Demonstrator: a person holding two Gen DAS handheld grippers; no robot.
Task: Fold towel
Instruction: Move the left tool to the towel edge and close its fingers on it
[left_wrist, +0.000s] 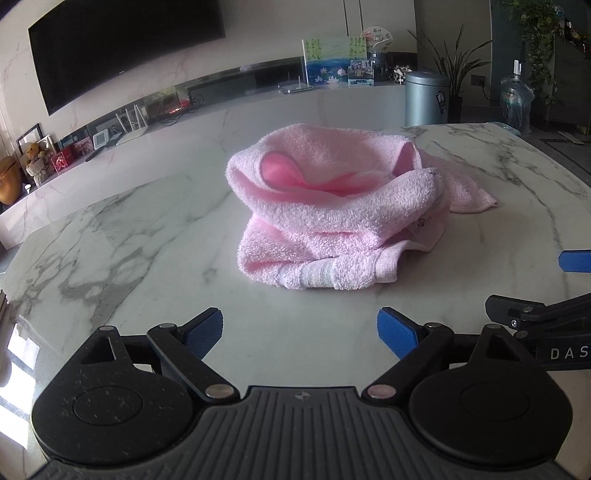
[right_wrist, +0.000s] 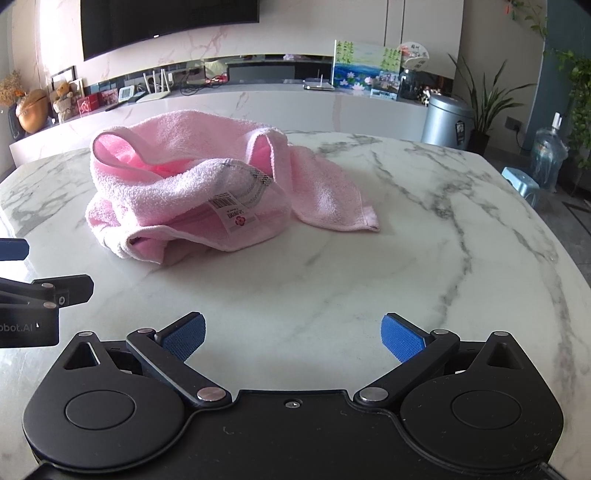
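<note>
A pink terry towel (left_wrist: 332, 206) lies crumpled in a loose heap on the white marble table (left_wrist: 129, 229). In the right wrist view the towel (right_wrist: 192, 184) shows a white label and one corner trailing to the right. My left gripper (left_wrist: 300, 334) hovers over the table just short of the heap's near edge, open, with nothing between its blue pads. My right gripper (right_wrist: 293, 338) is also open and empty, further back from the towel and to its right. Each gripper shows at the edge of the other's view.
Beyond the table's far edge runs a long low cabinet (right_wrist: 258, 99) with a router, pictures and ornaments, under a wall television (left_wrist: 122, 44). A grey bin (right_wrist: 447, 122), plants, a water bottle (right_wrist: 548, 155) and a blue stool stand on the floor at the right.
</note>
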